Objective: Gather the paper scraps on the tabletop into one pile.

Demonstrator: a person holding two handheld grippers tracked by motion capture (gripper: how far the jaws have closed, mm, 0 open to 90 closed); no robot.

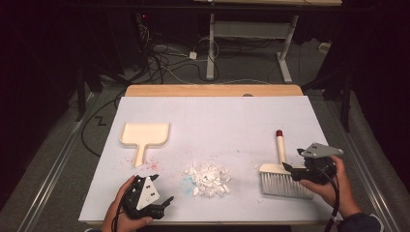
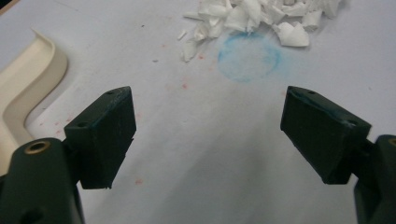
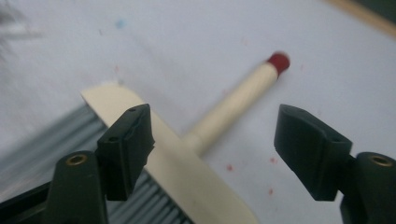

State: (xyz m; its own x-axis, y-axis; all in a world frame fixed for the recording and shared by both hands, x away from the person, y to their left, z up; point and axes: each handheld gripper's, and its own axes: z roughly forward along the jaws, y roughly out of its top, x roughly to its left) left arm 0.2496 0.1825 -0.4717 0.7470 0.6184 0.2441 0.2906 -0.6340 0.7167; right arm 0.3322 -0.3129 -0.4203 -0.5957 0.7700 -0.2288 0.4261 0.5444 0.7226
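A cream dustpan (image 1: 145, 135) lies flat at the table's left, handle toward me. White paper scraps (image 1: 209, 176) are heaped at the front middle. At the right rests a hand brush (image 1: 283, 176) with grey bristles and a cream handle tipped in red. My right gripper (image 1: 291, 169) hovers at the brush head. Its jaws stand open over the cream block (image 3: 177, 163) where the handle (image 3: 233, 107) joins, with no pad pressing on it. My left gripper (image 1: 167, 200) sits near the front edge, open and empty (image 2: 208, 135), facing the scraps (image 2: 261, 18) with the dustpan (image 2: 23, 93) to its left.
The white sheet (image 1: 232, 121) covers the wooden table and carries red specks near the dustpan and a faint blue ring (image 2: 250, 58) just before the scraps. Beyond the table's far edge stand a desk frame (image 1: 246, 43) and loose cables on the floor.
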